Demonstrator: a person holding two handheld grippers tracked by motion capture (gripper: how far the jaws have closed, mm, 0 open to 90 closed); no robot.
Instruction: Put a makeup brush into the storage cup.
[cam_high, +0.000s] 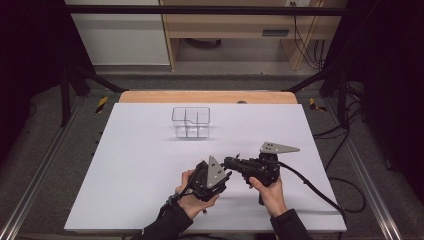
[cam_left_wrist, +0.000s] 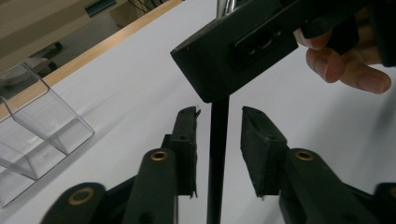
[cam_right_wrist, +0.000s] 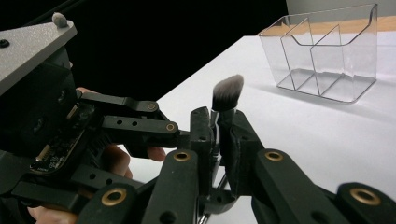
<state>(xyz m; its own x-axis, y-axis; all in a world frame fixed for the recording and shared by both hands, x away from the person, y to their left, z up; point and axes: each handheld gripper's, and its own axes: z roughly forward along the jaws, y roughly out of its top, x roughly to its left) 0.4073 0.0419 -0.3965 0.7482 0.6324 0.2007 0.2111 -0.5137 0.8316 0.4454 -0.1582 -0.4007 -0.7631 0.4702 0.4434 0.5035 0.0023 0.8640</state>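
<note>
So the right gripper (cam_right_wrist: 217, 122) has its 2 jaws clamped tight on a makeup brush (cam_right_wrist: 227, 92), gripping just under the grey bristle head, near the middle of the white table (cam_high: 125, 165) on the near side. The left gripper (cam_left_wrist: 219, 123) sits right up against it from the left, jaws a little apart with the brush's thin black handle between them, and I can't tell if the pads actually touch it. The clear 3-compartment organizer (cam_high: 191, 121) stands farther back, well apart from both.

A white table (cam_high: 130, 170) with a wooden far edge (cam_high: 207, 96) carries the things. A clear plastic compartment organizer (cam_high: 191, 122) stands toward its far side.
</note>
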